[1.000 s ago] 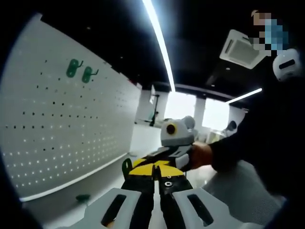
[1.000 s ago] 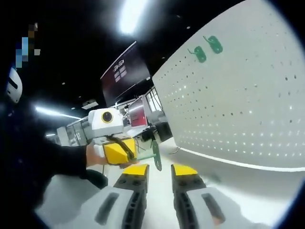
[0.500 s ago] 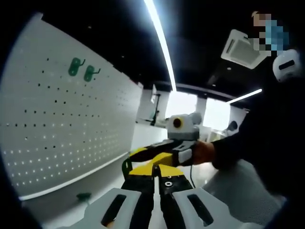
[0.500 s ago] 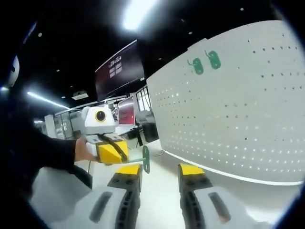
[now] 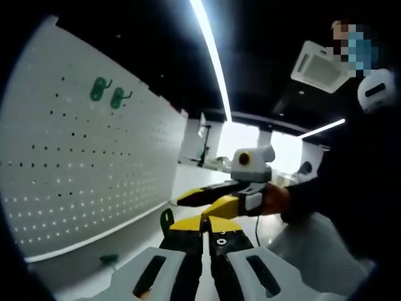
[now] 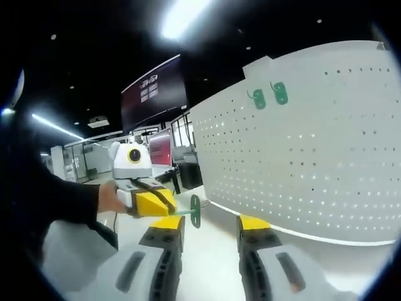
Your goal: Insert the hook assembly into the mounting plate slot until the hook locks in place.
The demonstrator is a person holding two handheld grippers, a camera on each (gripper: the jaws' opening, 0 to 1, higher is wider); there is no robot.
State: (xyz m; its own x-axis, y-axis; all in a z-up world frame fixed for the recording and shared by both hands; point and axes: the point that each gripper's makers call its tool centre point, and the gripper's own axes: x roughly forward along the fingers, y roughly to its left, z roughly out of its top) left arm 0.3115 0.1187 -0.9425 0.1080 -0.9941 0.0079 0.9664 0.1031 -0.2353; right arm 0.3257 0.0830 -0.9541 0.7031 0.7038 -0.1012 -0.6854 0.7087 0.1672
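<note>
Left gripper clenched on green hook. Right gripper released, apart. White pegboard carries two hooks at 12 o'clock.

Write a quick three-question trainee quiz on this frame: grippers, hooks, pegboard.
1. True or false: the right gripper is shut on a hook.
2. How many mounted green hooks already hang on the white perforated board?
3. What holds the loose green plastic hook? A) the left gripper B) the right gripper C) nothing, it lies on the table

Key: 1. False, its jaws stand apart with nothing between them. 2. Two, side by side near the board's top. 3. A.
</note>
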